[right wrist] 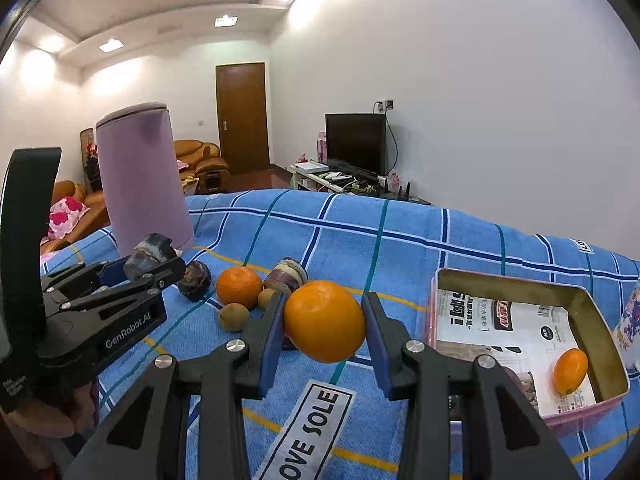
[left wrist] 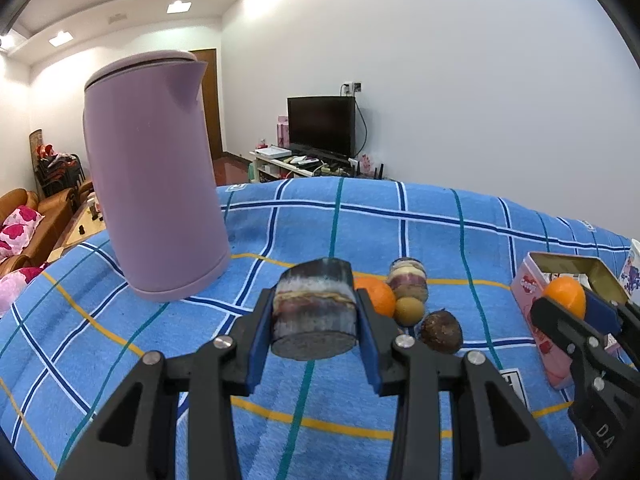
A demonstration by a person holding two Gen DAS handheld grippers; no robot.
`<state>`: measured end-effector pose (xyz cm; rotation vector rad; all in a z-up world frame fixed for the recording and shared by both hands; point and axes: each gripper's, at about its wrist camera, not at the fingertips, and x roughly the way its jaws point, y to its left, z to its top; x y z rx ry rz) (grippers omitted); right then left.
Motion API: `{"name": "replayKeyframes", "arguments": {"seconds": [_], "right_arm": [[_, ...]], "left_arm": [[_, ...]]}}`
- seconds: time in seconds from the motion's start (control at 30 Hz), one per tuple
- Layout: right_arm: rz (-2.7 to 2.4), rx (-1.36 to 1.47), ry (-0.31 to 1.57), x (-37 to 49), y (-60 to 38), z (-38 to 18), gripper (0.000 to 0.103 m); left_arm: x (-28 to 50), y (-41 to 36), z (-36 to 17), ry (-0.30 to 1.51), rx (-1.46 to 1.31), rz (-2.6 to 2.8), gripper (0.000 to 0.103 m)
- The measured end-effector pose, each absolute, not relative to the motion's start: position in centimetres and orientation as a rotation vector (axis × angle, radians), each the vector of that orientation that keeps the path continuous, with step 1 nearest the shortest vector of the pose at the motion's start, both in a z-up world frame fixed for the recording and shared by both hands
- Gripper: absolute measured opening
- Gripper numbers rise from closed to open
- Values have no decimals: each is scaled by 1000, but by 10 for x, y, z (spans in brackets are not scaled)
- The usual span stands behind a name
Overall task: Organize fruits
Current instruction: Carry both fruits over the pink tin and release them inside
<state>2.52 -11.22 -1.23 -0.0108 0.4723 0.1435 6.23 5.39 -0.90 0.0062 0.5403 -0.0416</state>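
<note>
My left gripper (left wrist: pixel 314 300) is shut on a dark purple sugarcane chunk (left wrist: pixel 314 320), lifted off the blue checked cloth (left wrist: pixel 360 224). My right gripper (right wrist: pixel 325 308) is shut on a large orange (right wrist: pixel 324 326), held above the cloth left of the pink tin (right wrist: pixel 508 280). A small orange fruit (right wrist: pixel 570 366) lies in the tin on a printed packet. On the cloth between the grippers lie another orange (right wrist: pixel 239 286), a second cane piece (right wrist: pixel 286 276), a dark round fruit (right wrist: pixel 195 280) and two small brown fruits (right wrist: pixel 234 317). The right wrist view shows the left gripper (right wrist: pixel 154 260) at far left.
A tall lilac kettle (left wrist: pixel 156 176) stands on the cloth at the back left. A printed carton (right wrist: pixel 632 316) stands just right of the tin. The table drops off behind, with a TV (right wrist: pixel 355 142) and sofas (right wrist: pixel 200 160) in the room beyond.
</note>
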Motion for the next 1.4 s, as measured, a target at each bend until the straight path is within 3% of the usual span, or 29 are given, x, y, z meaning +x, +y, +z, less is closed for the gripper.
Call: {"name": "replayKeyframes", "arguments": {"seconds": [0.7, 1.4], "right_arm": [[104, -23, 427, 8, -131, -6, 40], [-94, 36, 429, 19, -245, 8, 40]], "left_arm": [[53, 44, -7, 538, -12, -34, 42], [55, -83, 28, 466, 48, -270, 42]]}}
